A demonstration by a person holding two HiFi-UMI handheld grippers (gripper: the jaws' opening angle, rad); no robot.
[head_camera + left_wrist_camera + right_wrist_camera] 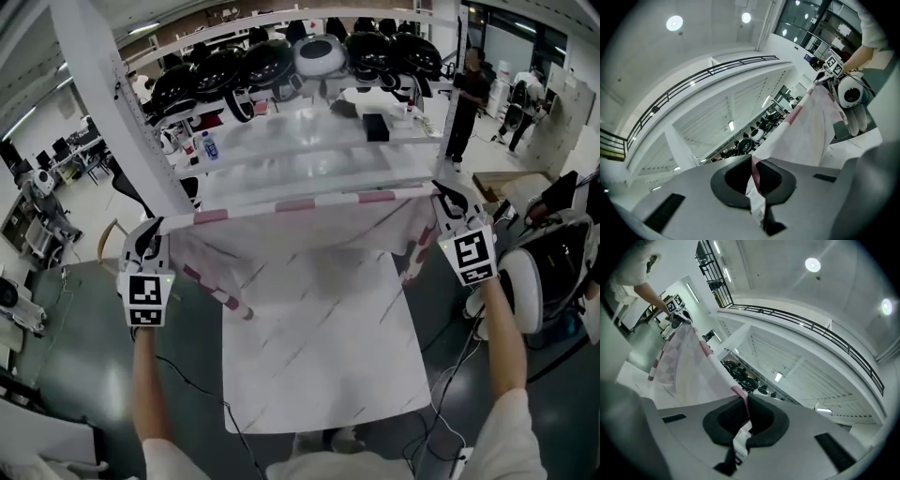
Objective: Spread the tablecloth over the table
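Table (319, 375): a pale top with thin dark streaks, right below the head camera; its near half lies bare.

Tablecloth (309, 225): a light cloth with a pink-and-white striped border, held up in the air over the table's far end – not yet laid flat on it.

Left gripper (153, 232): off the table's far left corner, pointing level, its marker cube facing the camera.

Left jaws: clenched on the cloth. In the left gripper view the dark pads (771, 177) of the gripper (753, 180) meet with the striped hem pinched between them, and a small bunch of fabric pokes out below.

Right gripper (441, 195): off the table's far right corner, also level.

Right jaws: clamped on the opposite corner. In the right gripper view the gripper (745, 416) has its pads (761, 420) pressed onto a pink strip of hem, with a white tail of cloth hanging under them.

Top hem: pulled nearly straight from one pair of jaws to the other, across the table's far edge.

Cloth body: hangs from that hem toward the table; the left side sags in loose folds – a striped side border droops past the table's left edge.

From the left gripper view: the tablecloth (811, 126) runs away from the jaws to the right gripper (824, 77).

From the right gripper view: the tablecloth (689, 371) runs away to the left gripper (678, 315).
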